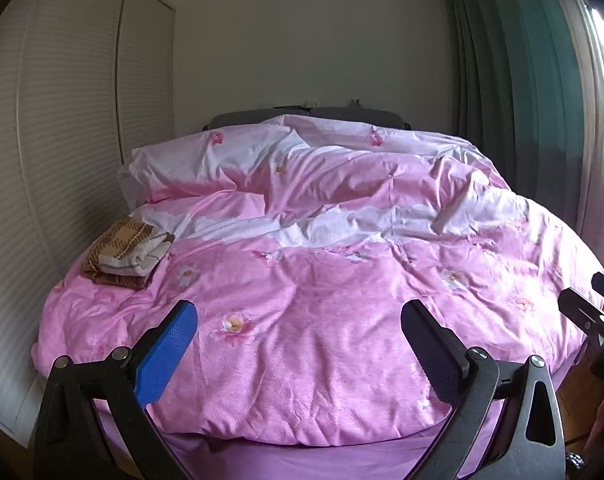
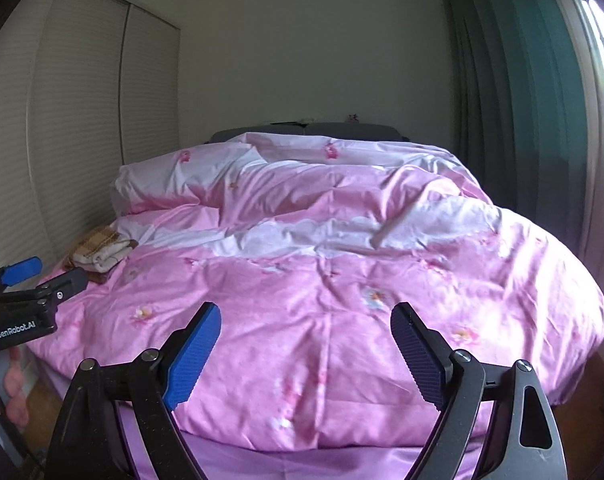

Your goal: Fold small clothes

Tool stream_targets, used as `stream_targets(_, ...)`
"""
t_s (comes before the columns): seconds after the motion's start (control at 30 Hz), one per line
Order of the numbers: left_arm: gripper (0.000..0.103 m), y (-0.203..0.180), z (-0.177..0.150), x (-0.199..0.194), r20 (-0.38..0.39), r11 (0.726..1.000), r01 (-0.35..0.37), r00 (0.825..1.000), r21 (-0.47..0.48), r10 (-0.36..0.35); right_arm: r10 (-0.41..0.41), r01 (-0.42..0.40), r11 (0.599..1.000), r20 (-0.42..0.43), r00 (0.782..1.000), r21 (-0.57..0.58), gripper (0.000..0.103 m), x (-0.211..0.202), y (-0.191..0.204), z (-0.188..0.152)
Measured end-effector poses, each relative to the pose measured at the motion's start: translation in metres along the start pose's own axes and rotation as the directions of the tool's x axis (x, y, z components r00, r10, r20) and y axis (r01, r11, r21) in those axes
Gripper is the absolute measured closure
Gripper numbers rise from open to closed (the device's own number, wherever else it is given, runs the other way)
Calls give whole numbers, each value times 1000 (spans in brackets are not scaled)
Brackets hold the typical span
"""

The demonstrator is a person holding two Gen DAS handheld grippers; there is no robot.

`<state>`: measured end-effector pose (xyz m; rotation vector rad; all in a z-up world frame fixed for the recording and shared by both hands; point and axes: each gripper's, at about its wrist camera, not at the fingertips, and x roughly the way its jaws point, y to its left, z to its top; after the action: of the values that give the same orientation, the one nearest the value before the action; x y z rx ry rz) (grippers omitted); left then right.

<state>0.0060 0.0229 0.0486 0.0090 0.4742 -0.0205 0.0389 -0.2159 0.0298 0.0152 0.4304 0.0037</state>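
Evidently both tools are poised at the foot edge of the pink floral duvet: the left gripper and right gripper gape wide, holding nothing. The folded brown plaid garment lies by the duvet's left edge, probably parked clear of the working middle.

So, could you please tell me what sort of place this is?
Most likely a home bedroom: a bed with a pink floral duvet, green curtains beside a window, and folded brown plaid clothes on the duvet.
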Motion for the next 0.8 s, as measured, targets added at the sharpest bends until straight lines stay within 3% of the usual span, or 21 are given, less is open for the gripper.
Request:
stream_targets(0.23, 0, -5, -6, -3, -7, 1000, -4, 1000, 23, 5, -27, 27, 995, -7, 1000, 99, 9, -16, -27, -6)
stream_targets(0.8, 0, -4, -13, 10, -59, 999, -16, 998, 44, 19, -54, 55, 996, -15, 998, 63, 9, -12, -31, -10)
